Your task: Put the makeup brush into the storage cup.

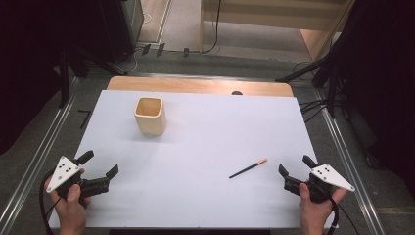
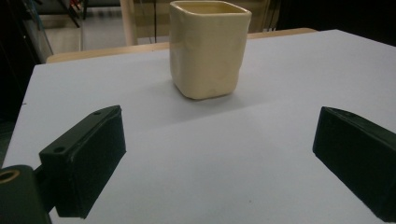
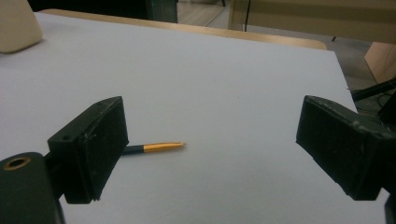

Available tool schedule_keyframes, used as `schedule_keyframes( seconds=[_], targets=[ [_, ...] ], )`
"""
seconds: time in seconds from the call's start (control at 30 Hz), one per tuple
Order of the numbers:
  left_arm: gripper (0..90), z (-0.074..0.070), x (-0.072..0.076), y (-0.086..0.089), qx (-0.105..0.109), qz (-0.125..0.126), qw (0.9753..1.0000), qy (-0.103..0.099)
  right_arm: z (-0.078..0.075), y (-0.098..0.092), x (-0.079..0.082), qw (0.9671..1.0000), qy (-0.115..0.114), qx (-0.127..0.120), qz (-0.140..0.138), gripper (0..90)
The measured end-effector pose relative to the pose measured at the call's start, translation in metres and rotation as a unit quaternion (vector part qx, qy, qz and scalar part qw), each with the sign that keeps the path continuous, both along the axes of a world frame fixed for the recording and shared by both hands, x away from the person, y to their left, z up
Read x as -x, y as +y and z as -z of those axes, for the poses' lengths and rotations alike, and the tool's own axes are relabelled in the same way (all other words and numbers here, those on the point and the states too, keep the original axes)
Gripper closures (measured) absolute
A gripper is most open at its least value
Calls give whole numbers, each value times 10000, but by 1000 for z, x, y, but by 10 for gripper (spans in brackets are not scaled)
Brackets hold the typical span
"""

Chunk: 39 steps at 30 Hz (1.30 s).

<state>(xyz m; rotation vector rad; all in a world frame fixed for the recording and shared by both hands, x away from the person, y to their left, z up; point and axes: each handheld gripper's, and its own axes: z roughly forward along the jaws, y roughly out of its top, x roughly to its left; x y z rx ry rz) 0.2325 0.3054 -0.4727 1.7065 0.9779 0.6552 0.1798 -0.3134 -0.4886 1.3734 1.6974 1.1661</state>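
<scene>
High view showed a table [image 1: 205, 147] covered by a white sheet, with a strip of bare wood along its far edge. A cream cup [image 1: 149, 115] with squared sides stood upright on the far left part of the sheet, open at the top. A thin dark pencil with an orange end [image 1: 248, 168] lay flat on the near right part, well apart from the cup, its orange end pointing away toward the right. The left gripper [image 1: 101, 170] was held in the person's left hand [image 1: 71, 205] at the near left corner, its fingers [image 1: 112, 172] spread wide apart and holding nothing. The right gripper [image 1: 295, 166] sat in the right hand [image 1: 315, 208] at the near right corner, near the pencil but not touching it, its fingers [image 1: 283, 171] likewise wide apart and empty. In the left gripper view the cup [image 2: 209, 49] stood ahead, between the lines of the two fingers and beyond them. In the right gripper view the pencil [image 3: 154, 148] lay just behind the left finger [image 3: 91, 149], partly hidden by it. No brand, label or writing could be read on the cup, the pencil or the grippers.
</scene>
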Motion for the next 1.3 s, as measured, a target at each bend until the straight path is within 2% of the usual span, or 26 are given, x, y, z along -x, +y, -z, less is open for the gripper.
schedule_keyframes(
  seconds=[0.33, 0.43, 0.6, 0.87, 1.07, 1.1, 1.13, 1.3],
  targets=[
    [33, 1, 3, -9, -103, 95, 9999, -5, -6, 9, 0, 9998, 23, 128, -174, 100],
    [33, 1, 3, -10, -79, 102, 9999, -3, -10, 12, -1, 9997, 6, 74, -222, 101],
    [33, 0, 4, -10, -41, 122, 9999, -21, -16, 22, -8, 9993, 80, 149, -334, 106],
    [33, 0, 4, -10, -41, 155, 9999, -21, -28, 40, -27, 9968, 354, 339, -638, 114],
    [33, 0, 4, -12, -67, 186, 9998, -12, -37, 48, -41, 9948, 454, 454, -790, 120],
    [33, 0, 4, -12, -67, 201, 9998, -3, -41, 52, -48, 9933, 503, 539, -889, 124],
    [33, 0, 4, -12, -67, 201, 9998, -3, -41, 52, -48, 9933, 503, 539, -889, 124],
    [33, 0, 4, -14, -86, 241, 9997, -1, -47, 62, -66, 9892, 696, 705, -1083, 133]
  ],
)
